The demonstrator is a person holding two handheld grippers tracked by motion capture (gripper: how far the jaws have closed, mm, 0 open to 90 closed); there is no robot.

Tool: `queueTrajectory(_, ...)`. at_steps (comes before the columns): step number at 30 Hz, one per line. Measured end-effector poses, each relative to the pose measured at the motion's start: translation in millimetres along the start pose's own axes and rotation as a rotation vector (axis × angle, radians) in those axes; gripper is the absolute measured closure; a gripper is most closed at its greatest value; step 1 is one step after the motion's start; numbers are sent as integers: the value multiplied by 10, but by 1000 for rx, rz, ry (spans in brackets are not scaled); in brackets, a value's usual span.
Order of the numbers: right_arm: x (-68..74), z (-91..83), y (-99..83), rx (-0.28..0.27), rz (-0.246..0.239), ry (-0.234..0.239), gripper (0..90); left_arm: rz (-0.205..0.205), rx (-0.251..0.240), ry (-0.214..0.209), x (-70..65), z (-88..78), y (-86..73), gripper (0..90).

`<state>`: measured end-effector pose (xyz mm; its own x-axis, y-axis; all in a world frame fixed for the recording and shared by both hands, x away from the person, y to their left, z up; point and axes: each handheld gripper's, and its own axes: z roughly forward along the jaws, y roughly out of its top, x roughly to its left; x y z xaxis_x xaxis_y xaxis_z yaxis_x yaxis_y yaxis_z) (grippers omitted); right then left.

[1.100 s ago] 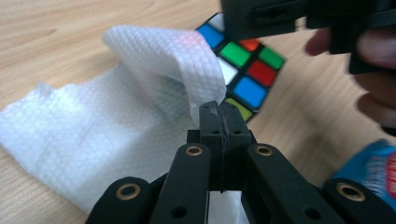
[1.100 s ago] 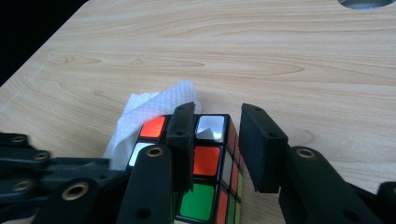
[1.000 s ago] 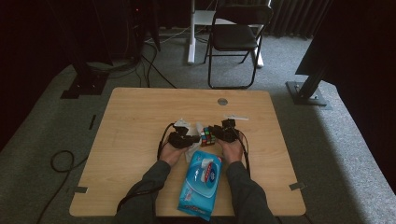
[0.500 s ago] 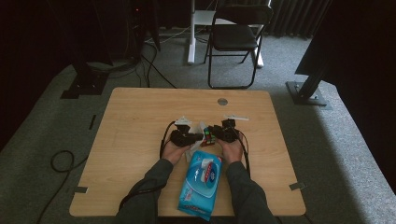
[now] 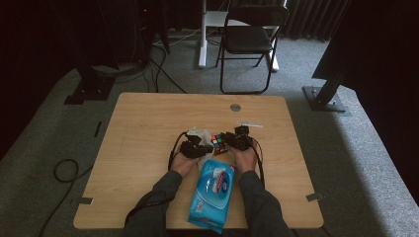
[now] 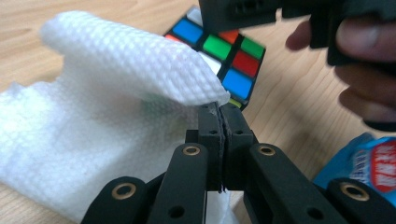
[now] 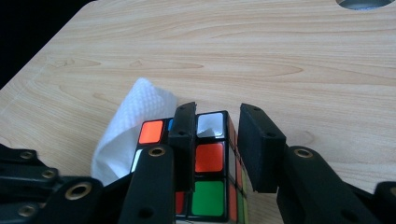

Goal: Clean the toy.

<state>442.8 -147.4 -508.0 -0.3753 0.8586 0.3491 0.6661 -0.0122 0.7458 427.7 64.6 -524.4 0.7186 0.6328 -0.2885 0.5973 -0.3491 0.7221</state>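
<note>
A colourful Rubik's cube is held just above the wooden table, between my two grippers. My right gripper is shut on the cube, one jaw across its face and the other at its right side. My left gripper is shut on a white textured wipe, pinched at its edge right next to the cube. In the high view the left gripper and the wipe are left of the cube, and the right gripper is right of it.
A blue pack of wipes lies between the person's forearms at the near table edge. A round grommet and a small white strip sit farther back. A folding chair stands beyond the table. Cables trail from both grippers.
</note>
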Motion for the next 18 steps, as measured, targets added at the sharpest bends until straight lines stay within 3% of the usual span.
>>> queueTrajectory(6,2,0,-1,-1,4,-1,676,-4,75,20,66,154,-47,888)
queueTrajectory(9,-2,-1,0,-2,4,-3,676,-9,75,9,93,169,-50,887)
queueTrajectory(12,-5,-2,2,0,3,-2,675,-1,80,28,72,161,-40,879)
queueTrajectory(15,-5,-3,2,1,1,-1,667,6,54,40,59,102,-41,801)
queueTrajectory(18,-13,-2,-2,-1,0,3,661,35,41,99,49,31,-41,710)
